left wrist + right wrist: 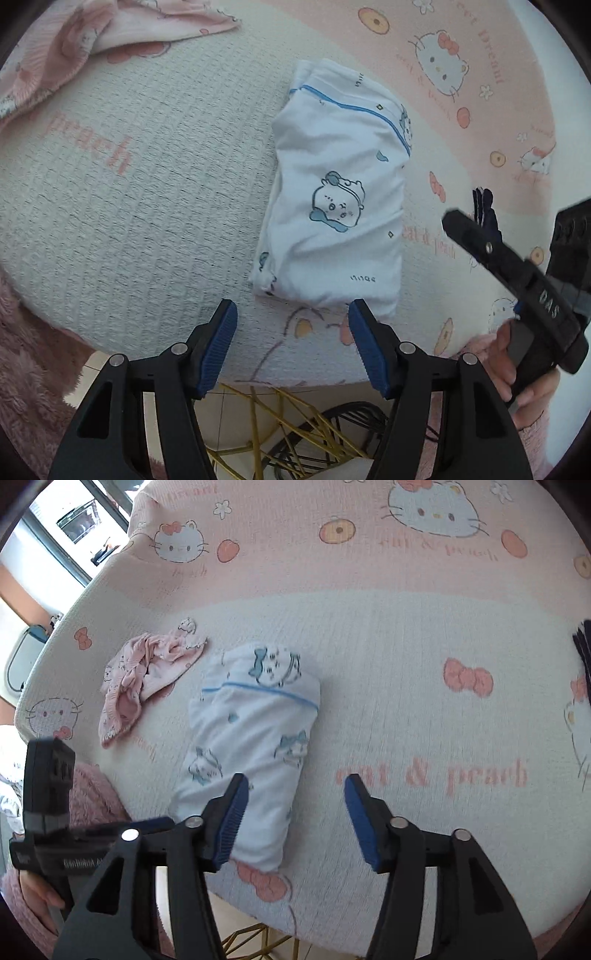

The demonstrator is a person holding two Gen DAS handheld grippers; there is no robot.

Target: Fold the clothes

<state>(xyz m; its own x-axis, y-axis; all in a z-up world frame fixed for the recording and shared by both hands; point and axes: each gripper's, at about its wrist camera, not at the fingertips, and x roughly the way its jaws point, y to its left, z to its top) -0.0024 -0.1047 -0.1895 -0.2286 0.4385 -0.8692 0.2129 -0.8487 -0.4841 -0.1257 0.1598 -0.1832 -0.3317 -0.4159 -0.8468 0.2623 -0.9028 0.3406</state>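
The white garment point(334, 192), soft knit with blue piping and cartoon prints, lies folded into a lumpy oblong on the waffle-textured cover point(147, 206) of the desk, near its front edge. Both the left gripper point(293, 345) and right gripper point(295, 819) hang open and empty just short of it. I reckon a careless nudge could spring the loose fold, while the crumpled pink garment point(144, 679) waits beside it.
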